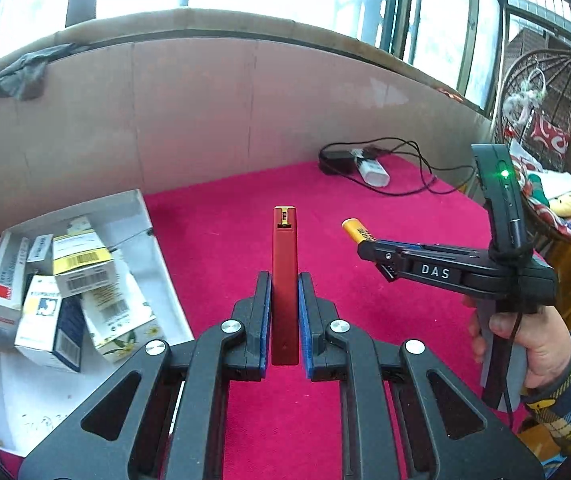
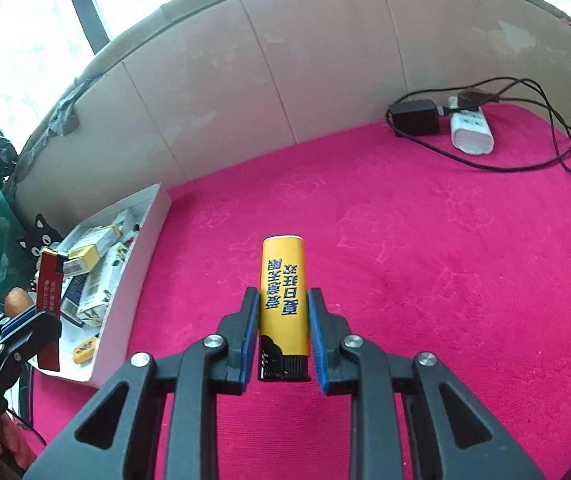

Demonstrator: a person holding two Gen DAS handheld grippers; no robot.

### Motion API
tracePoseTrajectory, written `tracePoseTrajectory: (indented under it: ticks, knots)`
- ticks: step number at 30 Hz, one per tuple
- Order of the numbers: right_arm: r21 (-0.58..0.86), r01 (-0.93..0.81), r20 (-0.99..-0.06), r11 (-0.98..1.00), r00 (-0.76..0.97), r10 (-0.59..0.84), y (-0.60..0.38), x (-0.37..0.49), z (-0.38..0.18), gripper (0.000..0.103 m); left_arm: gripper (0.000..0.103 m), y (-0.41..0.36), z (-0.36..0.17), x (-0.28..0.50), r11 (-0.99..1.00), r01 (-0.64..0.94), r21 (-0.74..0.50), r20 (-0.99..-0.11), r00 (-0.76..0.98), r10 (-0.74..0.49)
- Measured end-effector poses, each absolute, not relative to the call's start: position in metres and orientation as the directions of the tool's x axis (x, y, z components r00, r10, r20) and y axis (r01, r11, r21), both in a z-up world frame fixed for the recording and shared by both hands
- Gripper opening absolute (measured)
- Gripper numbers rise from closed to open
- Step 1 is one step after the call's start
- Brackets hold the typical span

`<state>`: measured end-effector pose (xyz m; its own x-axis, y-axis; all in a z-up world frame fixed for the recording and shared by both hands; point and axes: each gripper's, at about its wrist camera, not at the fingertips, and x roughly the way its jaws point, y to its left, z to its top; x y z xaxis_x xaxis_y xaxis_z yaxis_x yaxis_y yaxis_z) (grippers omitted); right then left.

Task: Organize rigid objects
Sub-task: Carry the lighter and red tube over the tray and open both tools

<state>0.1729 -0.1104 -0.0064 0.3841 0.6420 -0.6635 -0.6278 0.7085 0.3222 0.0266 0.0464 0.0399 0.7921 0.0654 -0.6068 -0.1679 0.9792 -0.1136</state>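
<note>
Red slim lighter (image 1: pixel 284 280) clamped upright between pads of left gripper (image 1: pixel 284 312), lifted over pink cloth (image 1: pixel 365 320), just right of white box (image 1: pixel 157 240) edge. Yellow lighter (image 2: pixel 284 300) pinched in right gripper (image 2: pixel 284 332), well right of box. Box crammed with cartons (image 1: pixel 81 272). Wide bare cloth beyond box. Far right of box: charger (image 2: pixel 413 117), power strip (image 2: pixel 471 132), cables against back panel.

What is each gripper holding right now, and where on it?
Left gripper clamps the slim red metal lighter at its lower half. Right gripper clamps the yellow plastic lighter near its black cap end.
</note>
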Motion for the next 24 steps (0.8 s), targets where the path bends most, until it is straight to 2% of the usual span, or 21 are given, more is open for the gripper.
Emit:
tracePoseTrajectory:
  ticks: [24]
  knots:
    - [0.214,-0.808,-0.585,0.549,0.345,0.734,-0.024,0.123,0.057,0.023,0.012,0.118,0.067,-0.037,0.912,-0.363,-0.191,-0.514,0.829,0.222]
